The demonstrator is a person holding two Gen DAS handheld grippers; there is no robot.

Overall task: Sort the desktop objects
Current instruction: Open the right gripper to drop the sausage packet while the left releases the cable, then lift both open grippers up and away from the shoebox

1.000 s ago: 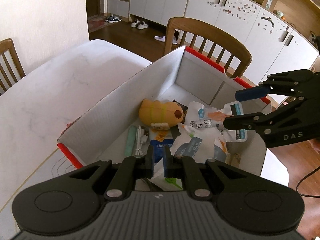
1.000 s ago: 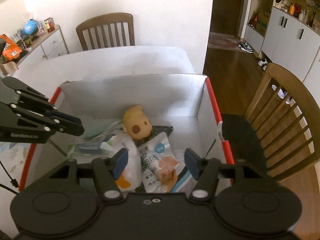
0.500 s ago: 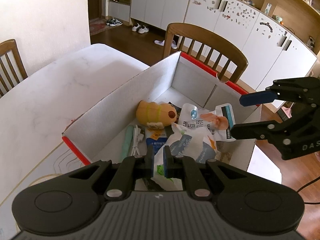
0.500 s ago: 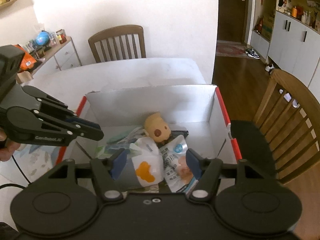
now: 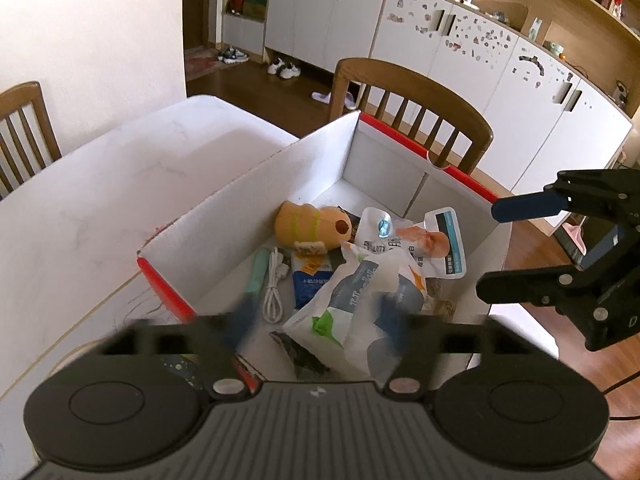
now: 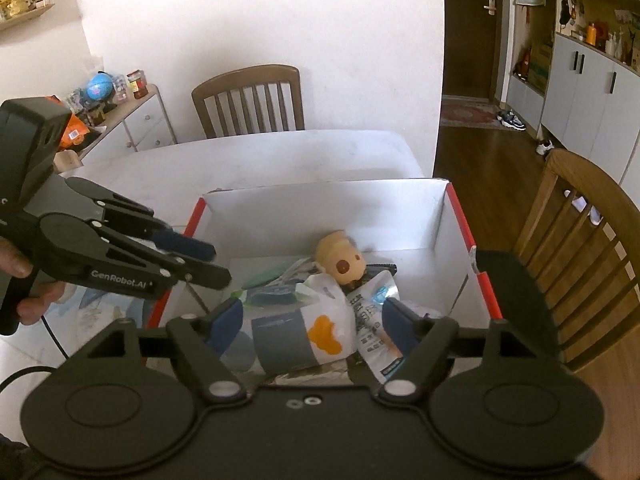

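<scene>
A white cardboard box with red edges (image 5: 248, 200) (image 6: 320, 216) stands on the table. It holds a tan plush toy (image 5: 308, 224) (image 6: 340, 256), a white snack bag with an orange mark (image 5: 360, 292) (image 6: 304, 332), a printed pouch (image 5: 420, 240) (image 6: 372, 312), a white cable (image 5: 274, 284) and a green stick (image 5: 256, 272). My left gripper (image 5: 316, 316) (image 6: 218, 266) hovers over the box's near end. Its jaws are opening, blurred, and the white bag lies below them untouched. My right gripper (image 6: 312, 320) (image 5: 488, 252) hangs above the same bag, jaws opening, pads clear of it.
The white marble table (image 5: 100, 200) stretches left of the box. Wooden chairs stand at the far side (image 5: 412, 104), at the table's end (image 6: 248, 100) and close on the right (image 6: 580, 248). A person's hand (image 6: 36, 300) holds the left gripper's handle.
The left jaws, shut close over the white bag's edge before, now stand wide apart. The right jaws have widened. Both grippers have drawn back and up from the box.
</scene>
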